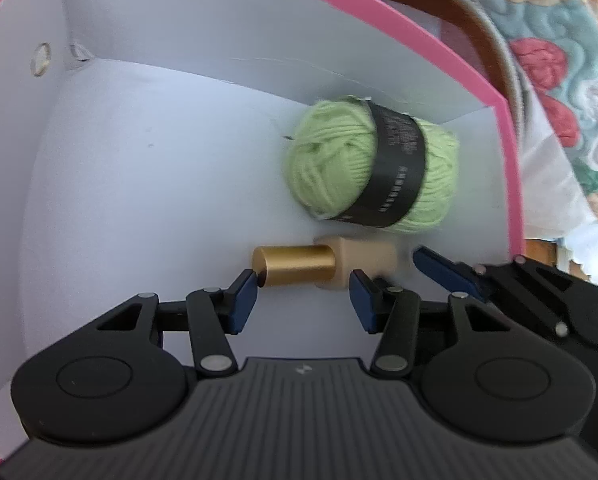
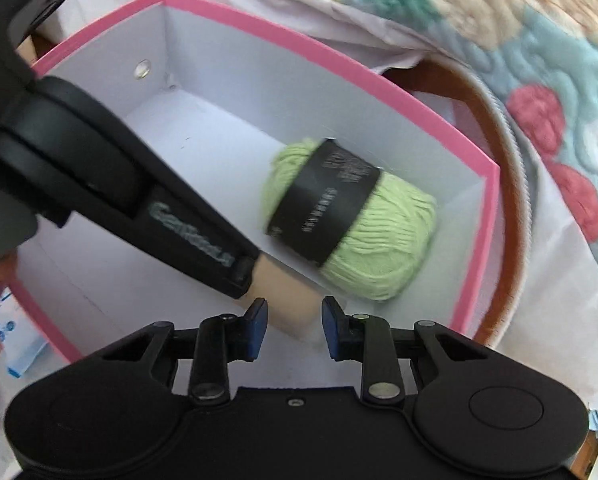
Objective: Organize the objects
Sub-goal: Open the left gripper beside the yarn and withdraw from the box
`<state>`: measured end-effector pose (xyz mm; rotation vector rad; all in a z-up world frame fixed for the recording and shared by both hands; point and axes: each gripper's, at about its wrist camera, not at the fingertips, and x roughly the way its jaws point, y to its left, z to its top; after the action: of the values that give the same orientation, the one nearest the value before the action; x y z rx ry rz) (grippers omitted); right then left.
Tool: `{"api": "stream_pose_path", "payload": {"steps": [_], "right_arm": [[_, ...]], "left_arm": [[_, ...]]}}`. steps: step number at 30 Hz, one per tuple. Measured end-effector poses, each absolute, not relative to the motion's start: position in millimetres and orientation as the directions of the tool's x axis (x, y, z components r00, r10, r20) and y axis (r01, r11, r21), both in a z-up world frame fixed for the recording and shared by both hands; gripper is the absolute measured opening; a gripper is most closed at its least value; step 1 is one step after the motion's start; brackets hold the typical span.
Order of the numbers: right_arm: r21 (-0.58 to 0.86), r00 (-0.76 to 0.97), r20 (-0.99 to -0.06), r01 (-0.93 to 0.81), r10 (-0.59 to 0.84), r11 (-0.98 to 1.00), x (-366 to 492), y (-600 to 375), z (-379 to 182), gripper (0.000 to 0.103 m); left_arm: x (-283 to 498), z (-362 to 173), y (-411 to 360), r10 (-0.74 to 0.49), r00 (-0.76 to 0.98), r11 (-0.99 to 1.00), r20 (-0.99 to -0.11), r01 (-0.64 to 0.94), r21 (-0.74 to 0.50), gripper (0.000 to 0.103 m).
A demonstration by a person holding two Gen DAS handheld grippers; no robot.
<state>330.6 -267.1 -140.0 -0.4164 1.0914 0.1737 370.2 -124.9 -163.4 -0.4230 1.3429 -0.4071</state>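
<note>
Pink-rimmed white box (image 1: pixel 511 184) is filling the left wrist view. A ball of green yarn (image 1: pixel 331 168) is lying on its floor by the far wall. A gold-capped beige bottle (image 1: pixel 295 266) is lying on its side just in front of it. The left gripper (image 1: pixel 305 284) is pointing at the bottle, jaws apart, not clamping it. In the right wrist view, the right gripper (image 2: pixel 295 318) is holding its jaws nearly together at the bottle's beige end; whether they are pinching it is unclear.
</note>
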Motion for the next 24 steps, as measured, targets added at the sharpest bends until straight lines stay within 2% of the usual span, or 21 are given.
{"api": "stream_pose_path", "payload": {"steps": [2,7,11,12,15,19,24], "right_arm": [[-0.308,0.490,-0.863,-0.324,-0.120,0.894,331,-270,-143,0.002],[-0.336,0.547,-0.829,-0.326,-0.114,0.884,321,-270,-145,0.003],[-0.240,0.575,-0.817,-0.272,-0.043,0.932,303,-279,-129,0.024],[-0.210,0.592,-0.805,-0.246,-0.025,0.946,297,-284,-124,0.027],[-0.071,0.634,-0.772,-0.145,0.037,0.987,280,-298,-114,0.028],[0.063,0.640,-0.759,-0.113,0.121,0.992,262,-298,-109,0.033],[0.030,0.649,-0.753,-0.122,0.103,0.992,238,-292,-81,0.034]], "left_arm": [[370,-163,-128,-0.540,0.178,0.838,-0.822,0.032,-0.544,0.049],[368,-161,-127,-0.562,0.209,0.820,-0.800,0.017,-0.572,0.049],[359,-146,-121,-0.511,0.248,0.857,-0.823,0.069,-0.511,0.051],[356,-141,-120,-0.495,0.256,0.867,-0.830,0.089,-0.490,0.051],[344,-122,-109,-0.450,0.308,0.892,-0.838,0.126,-0.433,0.050],[330,-99,-106,-0.436,0.314,0.900,-0.844,0.165,-0.403,0.053],[325,-68,-90,-0.383,0.360,0.924,-0.851,0.147,-0.354,0.054]]}}
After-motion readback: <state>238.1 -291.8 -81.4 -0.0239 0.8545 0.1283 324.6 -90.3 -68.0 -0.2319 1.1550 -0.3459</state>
